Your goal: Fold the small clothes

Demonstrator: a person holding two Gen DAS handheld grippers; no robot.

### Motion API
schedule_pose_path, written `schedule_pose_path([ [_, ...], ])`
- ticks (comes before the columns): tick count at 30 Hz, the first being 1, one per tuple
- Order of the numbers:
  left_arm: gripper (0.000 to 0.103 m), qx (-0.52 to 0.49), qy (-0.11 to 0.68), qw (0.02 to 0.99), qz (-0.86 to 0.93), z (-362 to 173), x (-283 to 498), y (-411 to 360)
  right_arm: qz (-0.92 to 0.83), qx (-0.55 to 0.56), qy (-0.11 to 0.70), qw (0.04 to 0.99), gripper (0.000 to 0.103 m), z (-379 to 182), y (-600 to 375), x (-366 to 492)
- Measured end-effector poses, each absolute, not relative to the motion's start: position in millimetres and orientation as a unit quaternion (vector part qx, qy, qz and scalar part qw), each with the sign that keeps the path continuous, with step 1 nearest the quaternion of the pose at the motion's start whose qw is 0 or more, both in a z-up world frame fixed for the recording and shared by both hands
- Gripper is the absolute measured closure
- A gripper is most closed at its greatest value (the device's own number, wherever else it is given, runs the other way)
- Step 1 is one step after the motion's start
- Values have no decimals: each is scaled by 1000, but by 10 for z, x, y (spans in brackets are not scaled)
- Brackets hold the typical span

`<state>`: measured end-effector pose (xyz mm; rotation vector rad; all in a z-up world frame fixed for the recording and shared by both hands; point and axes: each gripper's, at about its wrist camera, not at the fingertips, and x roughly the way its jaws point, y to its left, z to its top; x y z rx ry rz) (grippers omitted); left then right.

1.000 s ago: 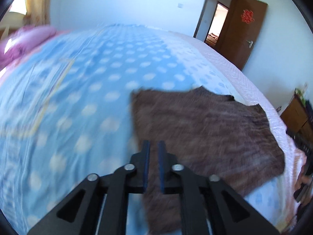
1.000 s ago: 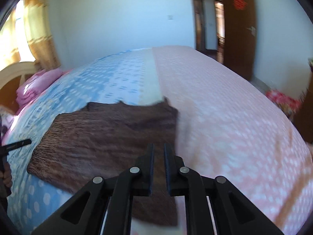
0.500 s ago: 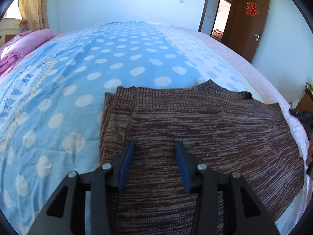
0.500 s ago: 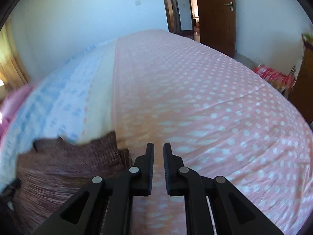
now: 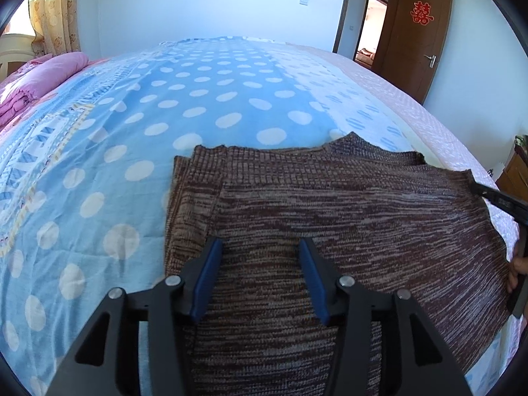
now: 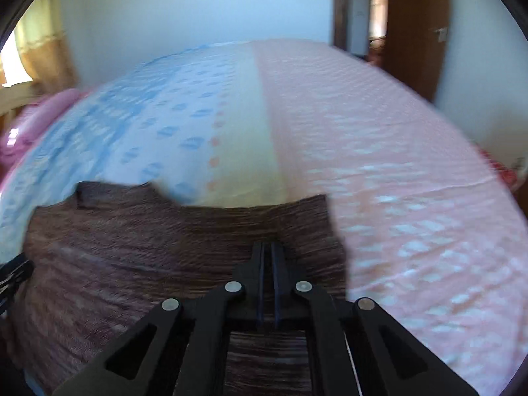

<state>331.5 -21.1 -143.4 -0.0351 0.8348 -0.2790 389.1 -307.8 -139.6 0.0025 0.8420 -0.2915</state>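
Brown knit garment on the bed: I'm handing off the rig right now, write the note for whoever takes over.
Left tool: open, above the brown knit garment, holding nothing.
Right tool: fingers nearly together over the garment's right part; the blurred view does not show whether it pinches fabric.
Garment lies flat on the bed, one side panel already folded over along its left edge.
Left: remaining folds, then tidy the stack.

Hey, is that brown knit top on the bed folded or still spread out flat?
Partly folded: on the brown knit top one layer overlaps another along its left side, with stepped edges showing.
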Motion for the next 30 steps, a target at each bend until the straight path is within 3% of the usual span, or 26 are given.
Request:
schedule_pose_path([
  [7, 41, -82, 386, 908, -138, -1367, 3247, 22, 24, 51, 389, 919, 98, -1240, -2114, 3446],
  [9, 28, -116, 371, 916, -104, -1305, 3149, 272, 56, 45, 394, 916, 98, -1364, -1773, 3415],
  [16, 28, -146, 382, 909, -77, -1287, 2803, 775, 67, 31, 398, 915, 98, -1778, -1459, 3337],
  [22, 28, -202, 428, 872, -123, -1503, 2792, 632, 83, 68, 392, 913, 98, -1800, -1575, 3360],
  [30, 26, -263, 418, 858, -140, -1528, 2622, 527, 80, 58, 388, 916, 98, -1781, -1551, 3315],
])
